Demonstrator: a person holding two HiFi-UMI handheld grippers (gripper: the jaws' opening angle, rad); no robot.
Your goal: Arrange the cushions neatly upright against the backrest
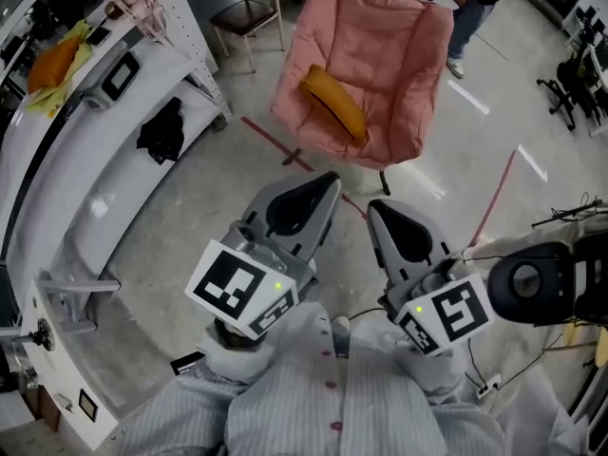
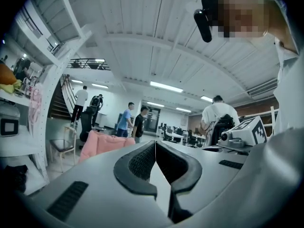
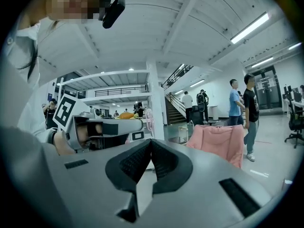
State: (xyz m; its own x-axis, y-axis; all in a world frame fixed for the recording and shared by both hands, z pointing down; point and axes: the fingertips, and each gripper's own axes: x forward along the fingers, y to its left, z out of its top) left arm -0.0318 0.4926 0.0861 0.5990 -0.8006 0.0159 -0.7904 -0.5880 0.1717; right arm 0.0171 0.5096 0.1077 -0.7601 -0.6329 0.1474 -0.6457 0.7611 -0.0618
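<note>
The orange cushion (image 1: 334, 101) lies slumped on the pink chair (image 1: 380, 36), at twelve o'clock from both grippers and well apart from them. It looks soft, light and floppy, so pinch an upper corner. The left gripper (image 1: 331, 179) and right gripper (image 1: 373, 207) have their fingers clenched on nothing.

Top edge is cutting off the bystanders (image 1: 472, 8) – only legs are showing. The pink chair (image 1: 366, 65) is covering most of its own base; the black bundle (image 1: 160, 131) on the white shelf (image 1: 95, 207) is looking too shapeless to identify – black stands (image 1: 575, 84) are running off the right edge.
</note>
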